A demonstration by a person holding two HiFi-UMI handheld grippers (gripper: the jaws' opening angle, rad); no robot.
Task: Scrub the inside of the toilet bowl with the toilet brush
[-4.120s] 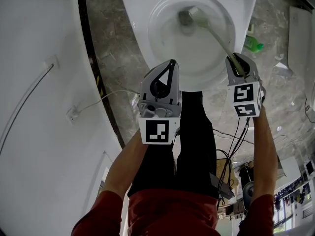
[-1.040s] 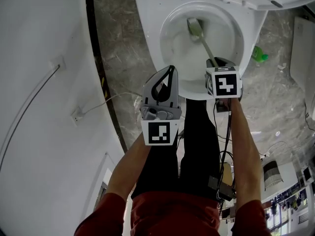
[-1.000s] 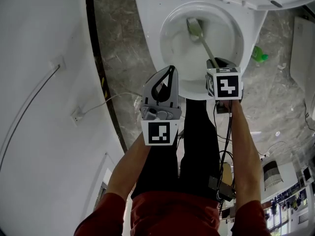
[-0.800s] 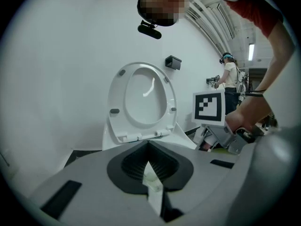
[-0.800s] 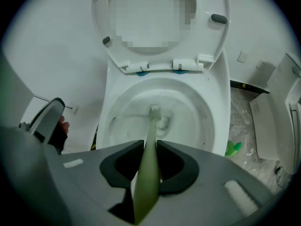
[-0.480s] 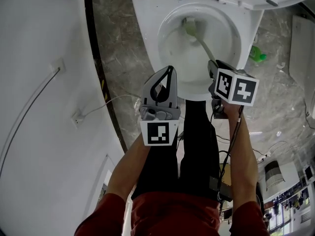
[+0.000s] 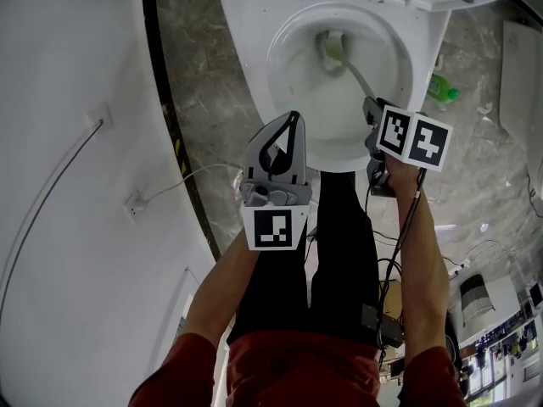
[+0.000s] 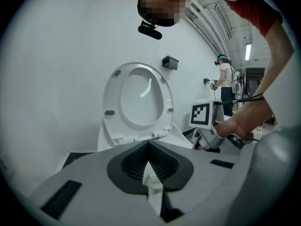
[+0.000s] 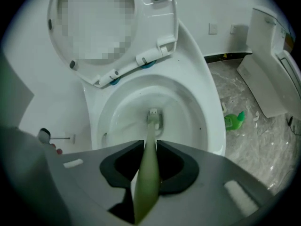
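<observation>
The white toilet bowl (image 7: 288,100) (image 9: 207,121) stands open, its seat and lid (image 8: 138,102) raised. A pale green toilet brush (image 7: 333,46) has its head (image 9: 154,118) low against the inner wall of the bowl. Its handle (image 9: 146,173) runs back between the jaws of my right gripper (image 7: 371,108) (image 9: 149,147), which is shut on it, just over the bowl's front right rim. My left gripper (image 7: 293,119) (image 8: 148,144) hangs at the bowl's front edge, jaws together, holding nothing that I can make out.
A green bottle (image 7: 441,89) (image 9: 233,121) lies on the marble floor right of the toilet, near a white panel (image 7: 519,66). A white wall with a thin cable (image 7: 170,181) fills the left. Black cables (image 7: 407,244) trail by my right arm. Another person (image 8: 225,79) stands far off.
My right gripper has swung to the right and turned, so the brush handle now slants more. The brush head stays in the bowl, shifted slightly toward the back. The left gripper has held still.
</observation>
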